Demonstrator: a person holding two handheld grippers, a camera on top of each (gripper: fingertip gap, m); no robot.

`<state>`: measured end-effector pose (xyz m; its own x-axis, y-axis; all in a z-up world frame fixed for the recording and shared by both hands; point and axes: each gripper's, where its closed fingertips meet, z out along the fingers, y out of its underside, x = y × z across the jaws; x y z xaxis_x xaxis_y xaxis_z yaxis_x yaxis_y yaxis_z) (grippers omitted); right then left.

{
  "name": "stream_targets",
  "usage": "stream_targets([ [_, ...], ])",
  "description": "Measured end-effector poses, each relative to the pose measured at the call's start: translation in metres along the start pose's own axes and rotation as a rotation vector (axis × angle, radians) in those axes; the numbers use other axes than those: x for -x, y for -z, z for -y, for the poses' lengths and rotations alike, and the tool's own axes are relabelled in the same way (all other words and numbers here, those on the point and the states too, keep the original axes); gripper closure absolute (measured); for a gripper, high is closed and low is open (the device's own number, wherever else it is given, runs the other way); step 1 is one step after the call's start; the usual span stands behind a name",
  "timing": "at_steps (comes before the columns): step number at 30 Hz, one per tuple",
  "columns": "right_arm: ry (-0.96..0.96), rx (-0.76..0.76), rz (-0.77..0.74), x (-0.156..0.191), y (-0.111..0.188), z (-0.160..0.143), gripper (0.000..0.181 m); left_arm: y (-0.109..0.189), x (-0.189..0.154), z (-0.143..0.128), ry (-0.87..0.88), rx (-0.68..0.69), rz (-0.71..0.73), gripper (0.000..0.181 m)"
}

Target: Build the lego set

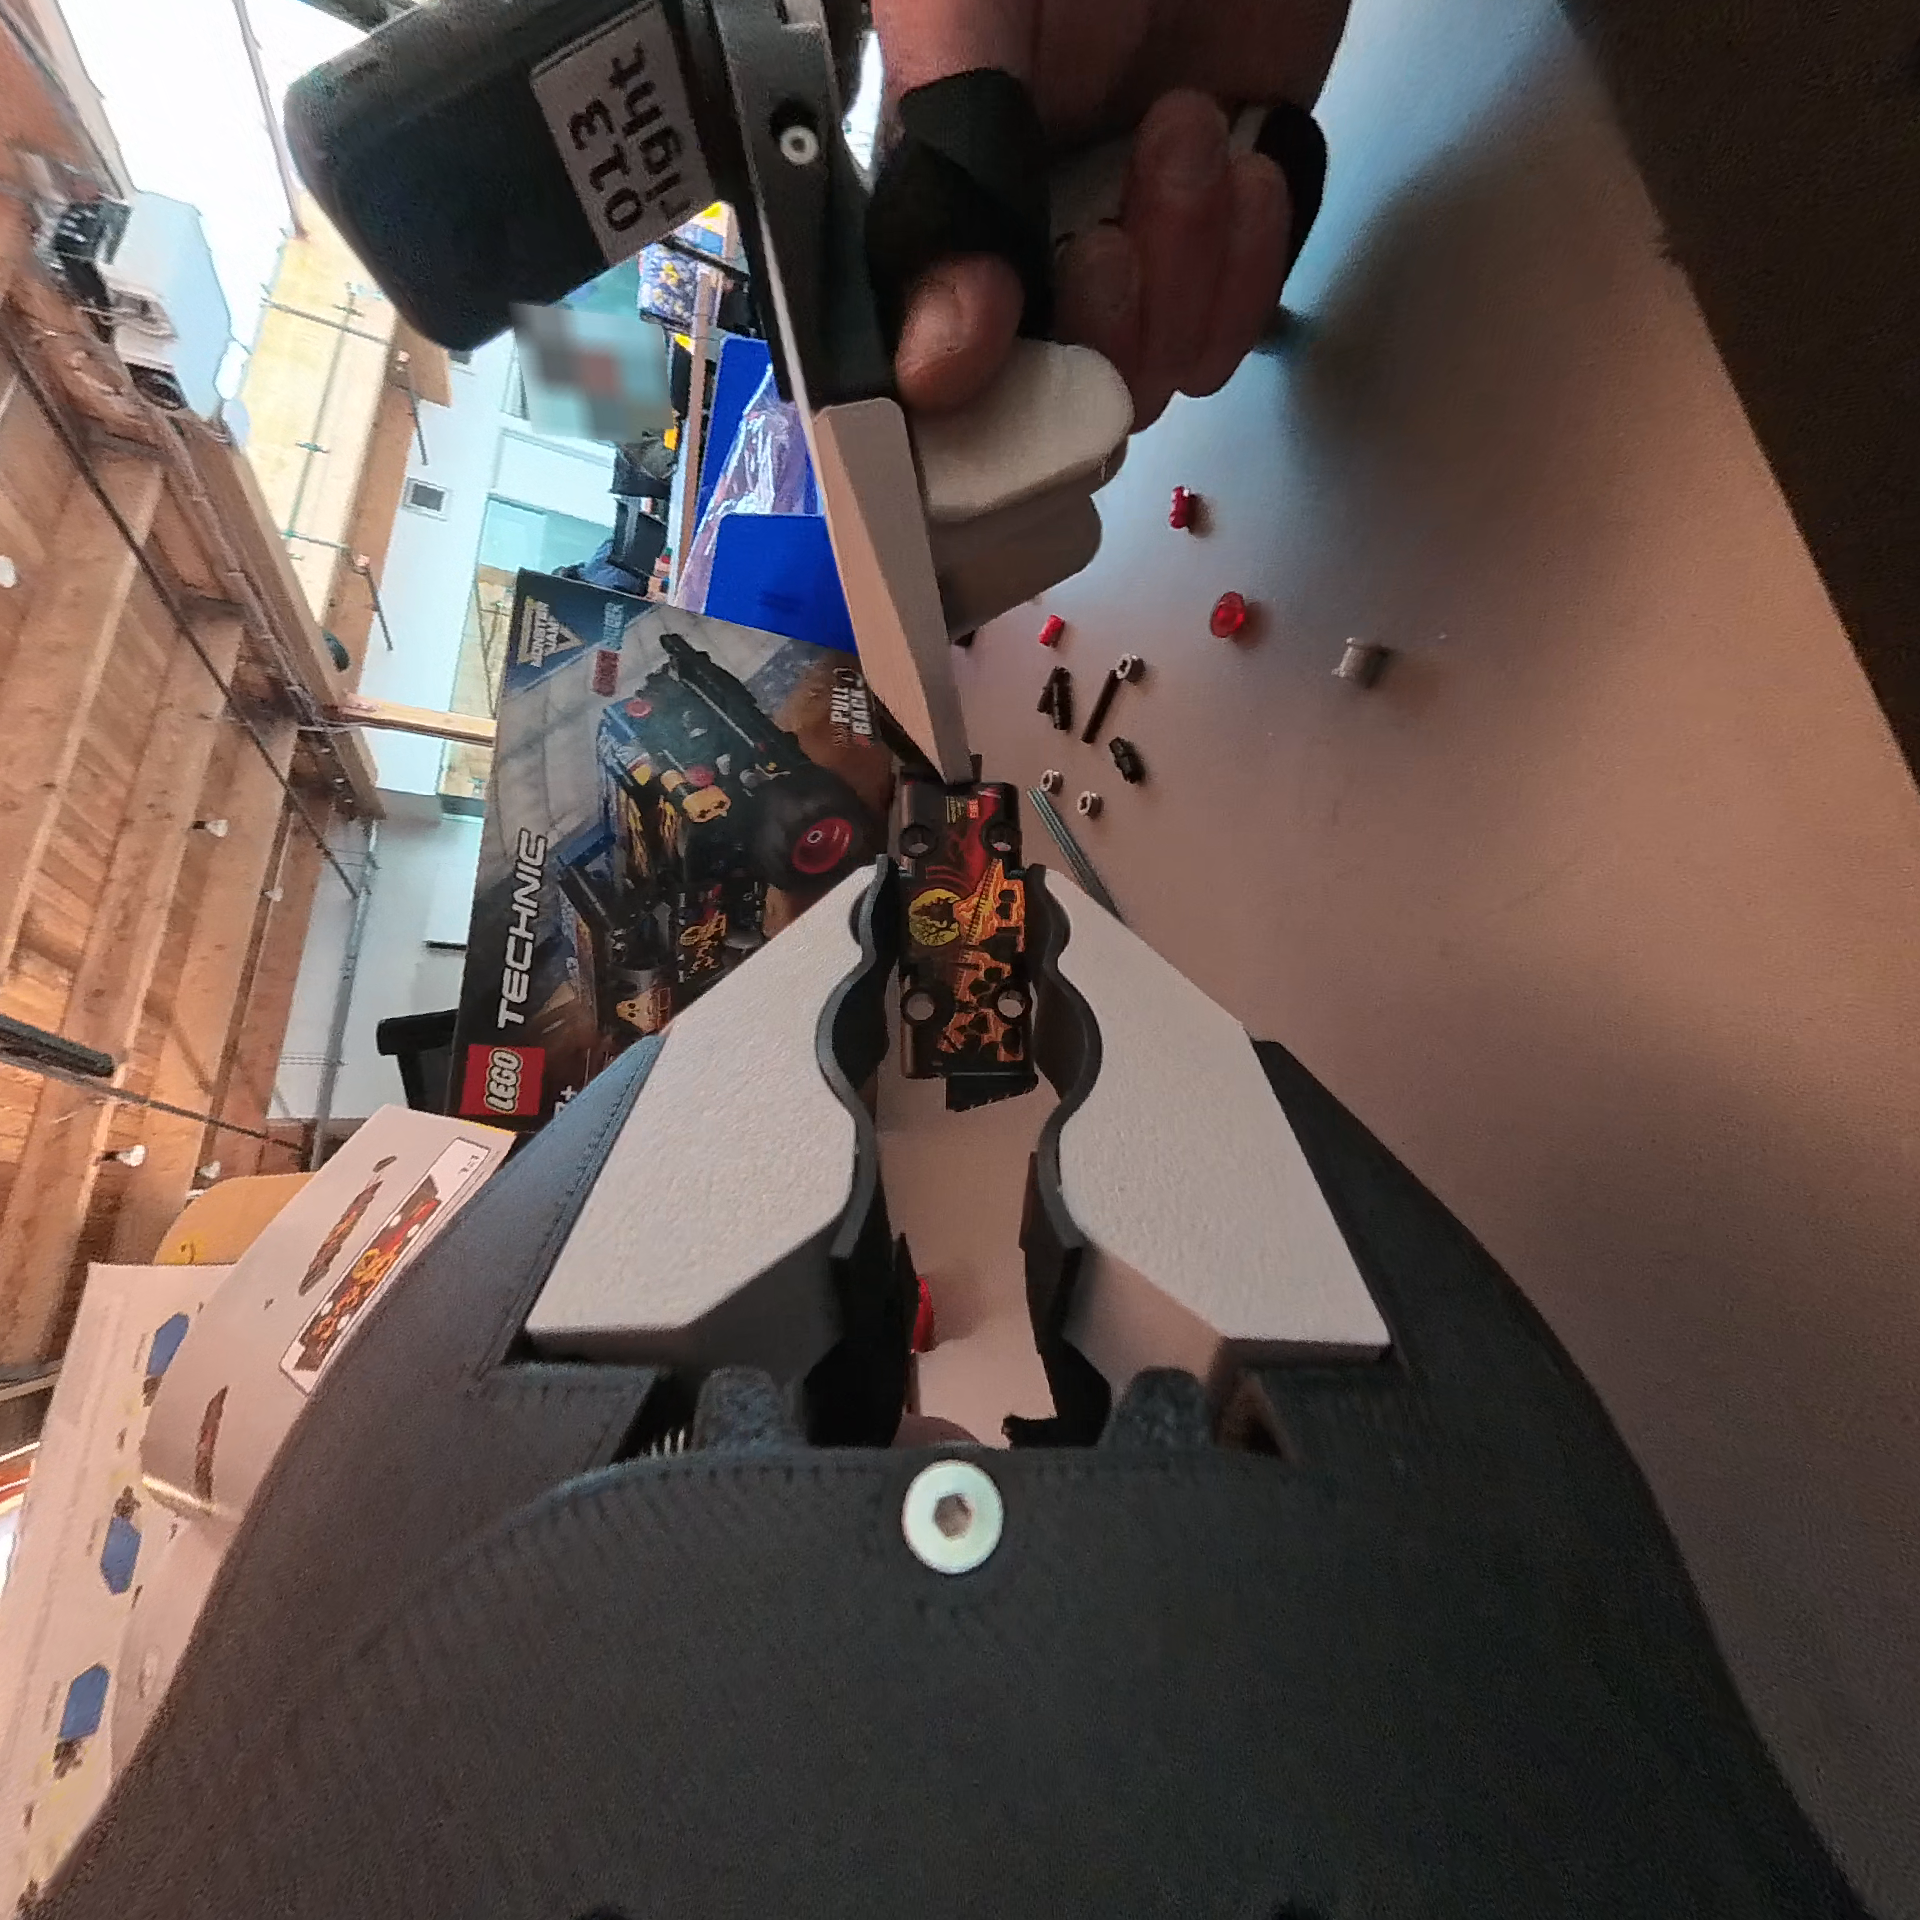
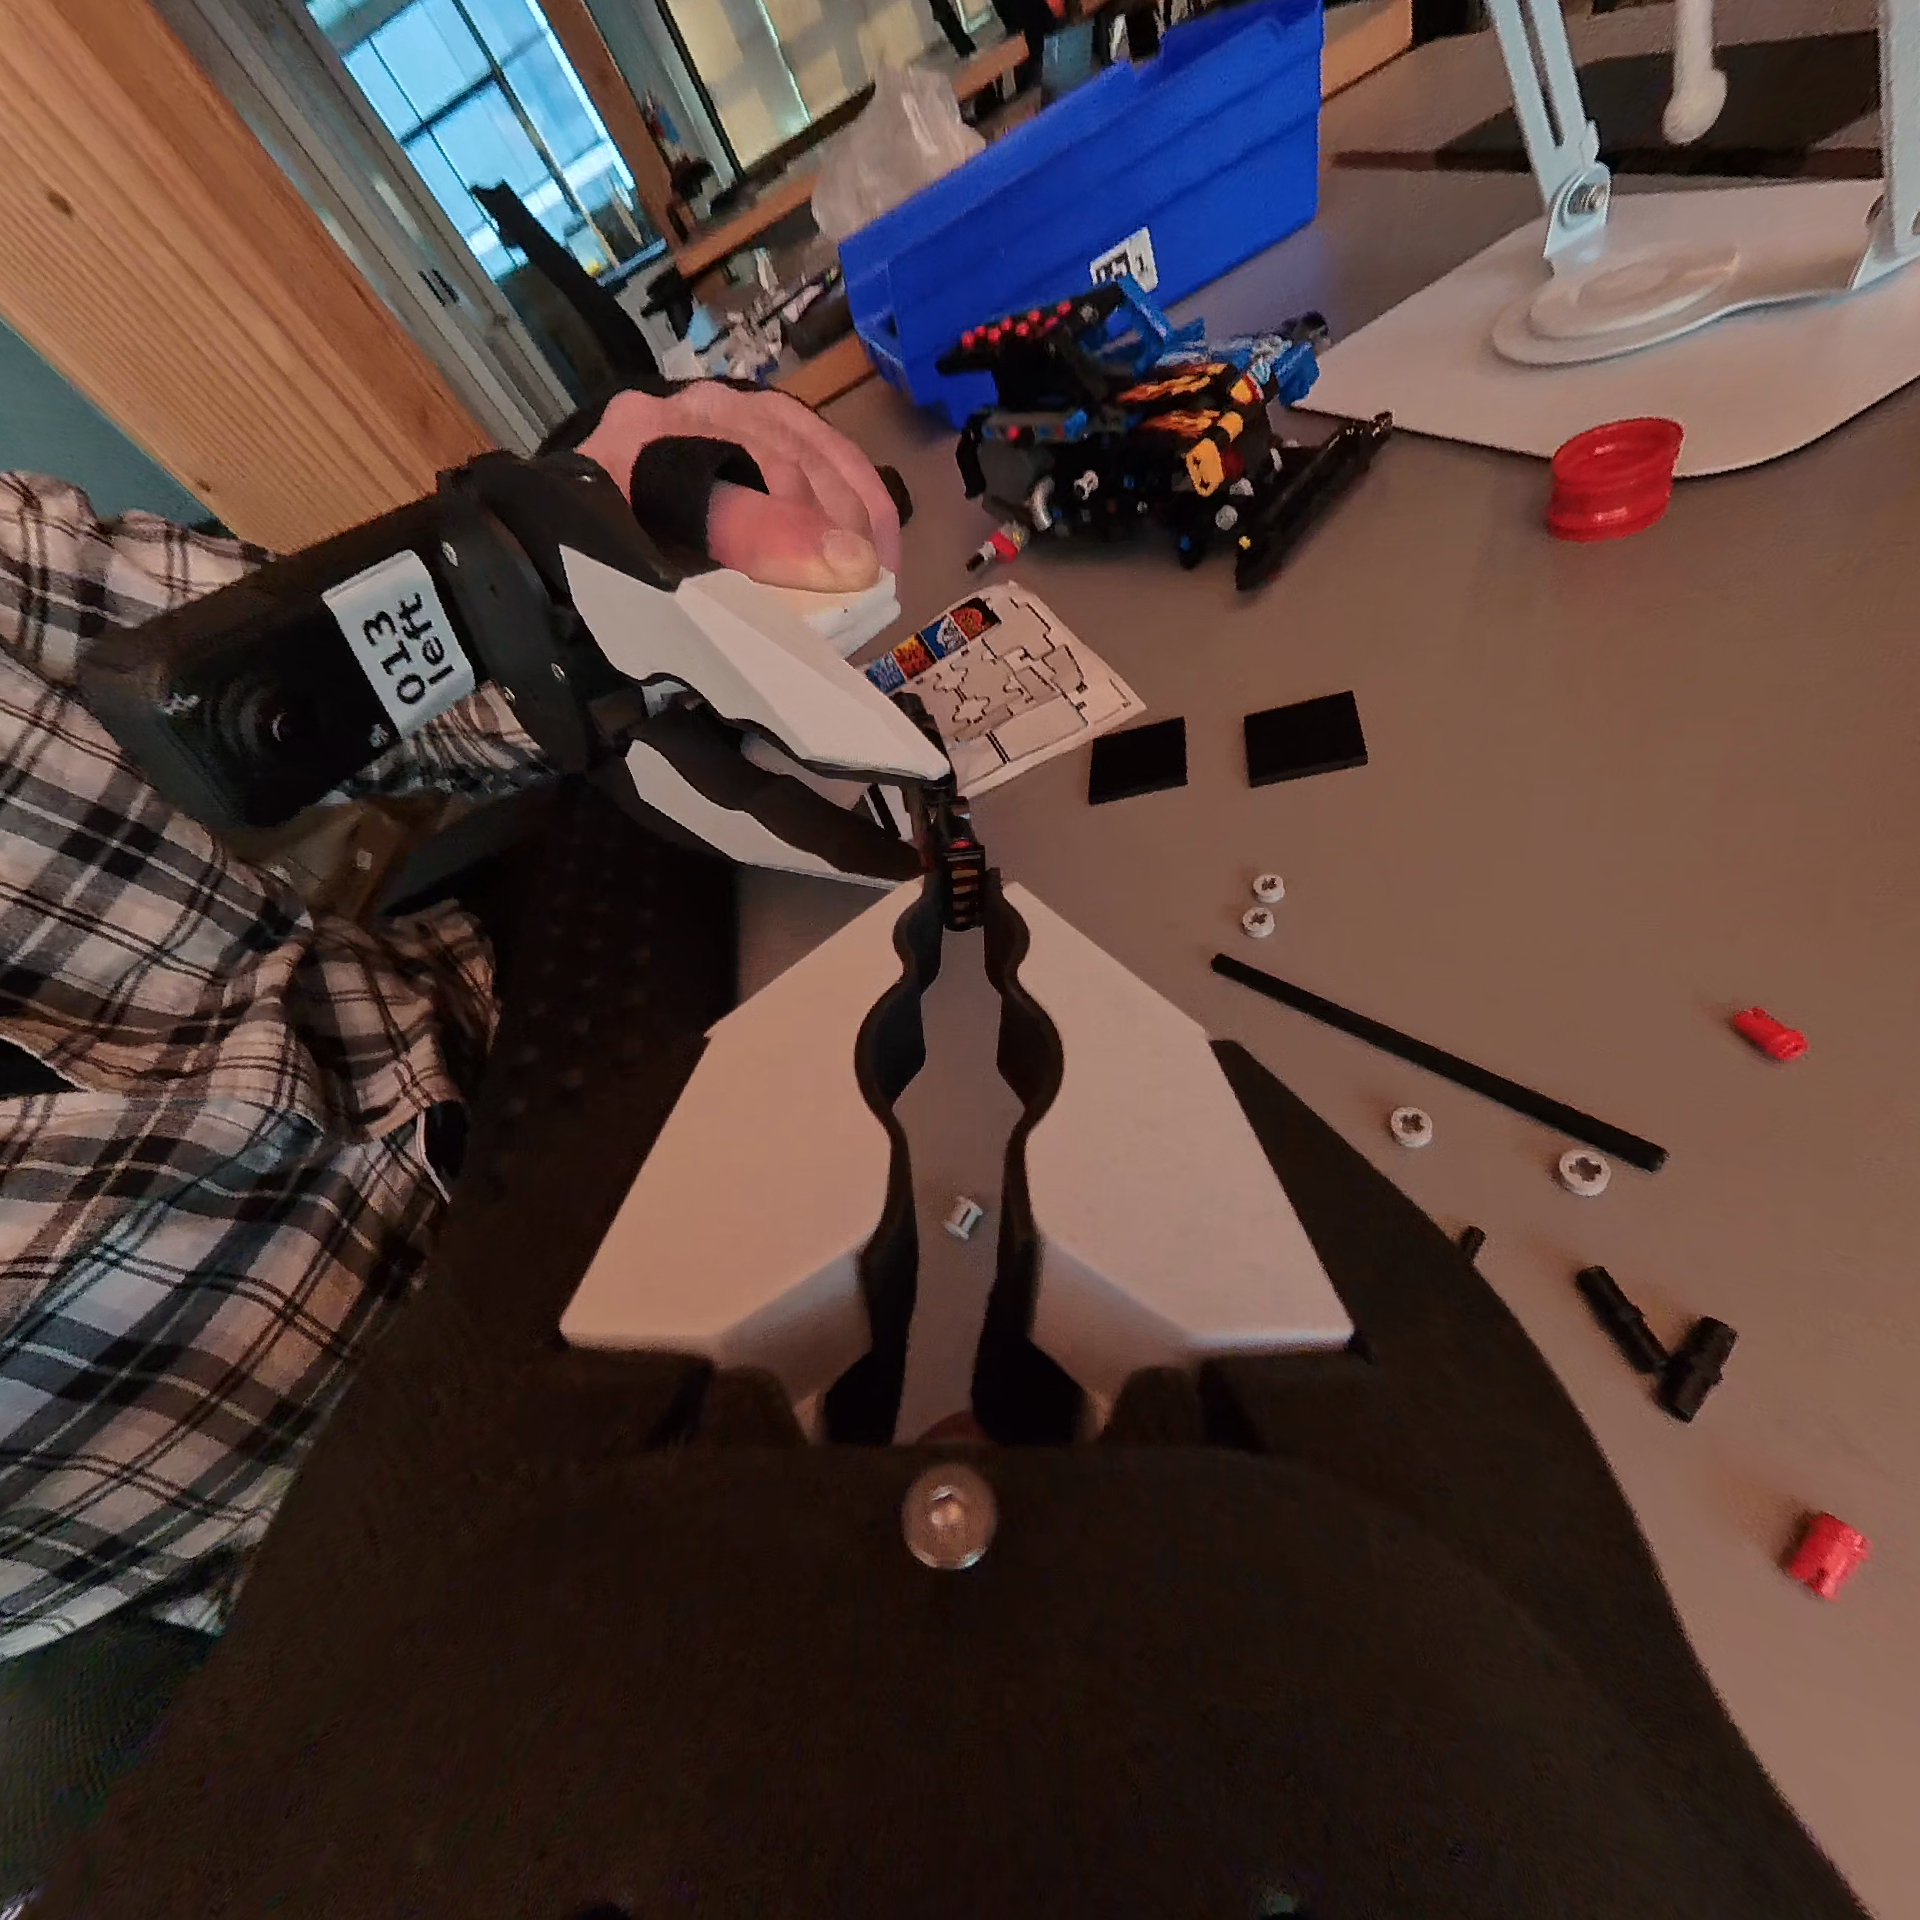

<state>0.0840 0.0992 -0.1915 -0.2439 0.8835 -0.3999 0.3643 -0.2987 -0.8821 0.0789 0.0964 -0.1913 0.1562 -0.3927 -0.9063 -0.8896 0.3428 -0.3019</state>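
Observation:
A black Lego panel with an orange and yellow flame sticker point(image 1: 966, 966) is held in the air between both grippers. My left gripper point(image 1: 961, 899) is shut on its long sides. My right gripper point(image 1: 951, 771) comes down from above with its tips closed on the panel's far end. In the right wrist view the panel point(image 2: 958, 883) shows edge-on between the closed tips of my right gripper point(image 2: 961, 902), and my left gripper point(image 2: 930, 774) reaches in from the left. A partly built black, orange and blue truck point(image 2: 1143, 426) stands farther back on the grey table point(image 2: 1455, 831).
Loose parts lie to the right: a black axle point(image 2: 1434, 1060), two black tiles point(image 2: 1304, 738), white bushes point(image 2: 1411, 1125), red pins point(image 2: 1823, 1553), a black connector point(image 2: 1662, 1340), a red wheel rim point(image 2: 1616, 478). A sticker sheet point(image 2: 1029, 675), a blue bin point(image 2: 1091, 208), a white stand point(image 2: 1662, 291) and the set's box point(image 1: 665, 831) are behind.

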Motion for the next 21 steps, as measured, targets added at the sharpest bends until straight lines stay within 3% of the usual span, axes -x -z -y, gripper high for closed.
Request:
stream_targets([
  [5, 0.021, 0.079, -0.031, -0.005, -0.004, -0.012, 0.176, 0.004, -0.014, 0.006, -0.024, -0.01, -0.047, 0.159],
  [6, 0.03, 0.06, 0.037, 0.008, -0.01, -0.007, 0.176, 0.007, -0.02, 0.02, -0.023, -0.083, -0.077, 0.181],
  [7, 0.056, 0.066, 0.086, 0.021, -0.02, -0.004, 0.176, 0.004, -0.034, 0.032, -0.04, -0.111, -0.119, 0.181],
  [9, 0.085, 0.179, 0.02, 0.012, -0.031, -0.02, 0.175, -0.004, -0.056, 0.038, -0.116, -0.081, -0.149, 0.181],
  [13, 0.062, 0.121, -0.037, 0.003, -0.016, -0.017, 0.175, -0.007, -0.063, 0.003, 0.008, 0.013, -0.226, 0.181],
  [16, 0.063, 0.134, -0.063, -0.001, -0.016, -0.021, 0.175, -0.01, -0.061, 0.007, 0.061, -0.001, -0.229, 0.181],
  [21, 0.077, 0.139, -0.065, -0.001, -0.018, -0.022, 0.175, -0.018, -0.062, -0.008, 0.088, 0.09, -0.215, 0.181],
])
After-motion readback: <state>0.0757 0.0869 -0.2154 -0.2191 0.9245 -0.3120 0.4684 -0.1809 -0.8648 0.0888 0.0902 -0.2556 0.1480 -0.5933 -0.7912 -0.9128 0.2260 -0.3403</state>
